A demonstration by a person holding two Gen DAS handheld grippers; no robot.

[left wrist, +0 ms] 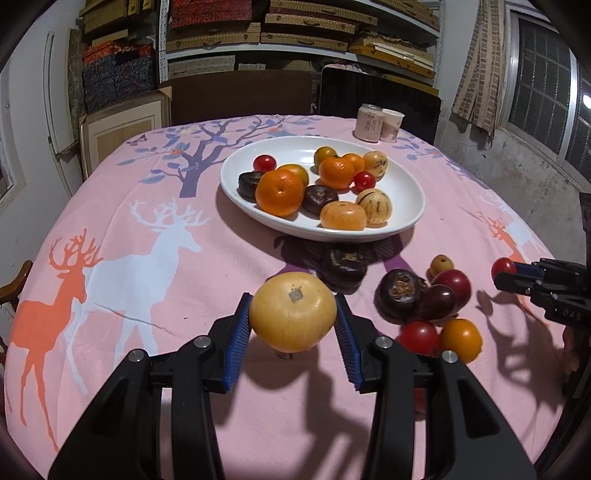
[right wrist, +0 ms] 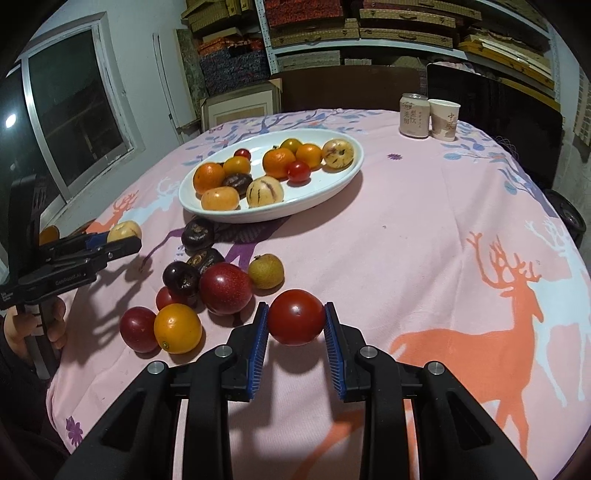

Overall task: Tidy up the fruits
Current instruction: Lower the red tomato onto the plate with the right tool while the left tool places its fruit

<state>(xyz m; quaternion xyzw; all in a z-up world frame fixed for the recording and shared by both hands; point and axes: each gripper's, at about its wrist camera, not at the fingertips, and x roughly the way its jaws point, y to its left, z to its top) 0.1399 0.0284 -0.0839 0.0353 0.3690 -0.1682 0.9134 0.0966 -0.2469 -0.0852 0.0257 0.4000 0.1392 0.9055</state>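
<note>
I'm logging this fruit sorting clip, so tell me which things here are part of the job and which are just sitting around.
Part of the job:
- yellow fruit, held in the left gripper
- red tomato, held in the right gripper
- white plate of fruit
- loose fruit pile on the cloth

Just lying about:
- drink can
- paper cup
- stacked boxes behind

Each black hand-held gripper [left wrist: 293, 332] carries blue ribbed pads, silver screws, seemingly white lettering.

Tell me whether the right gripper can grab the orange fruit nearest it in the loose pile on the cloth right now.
Probably not yet: the right gripper is shut on a red tomato, so its jaws are occupied. The orange fruit itself lies uncovered at the pile's near edge, just to the left.
</note>
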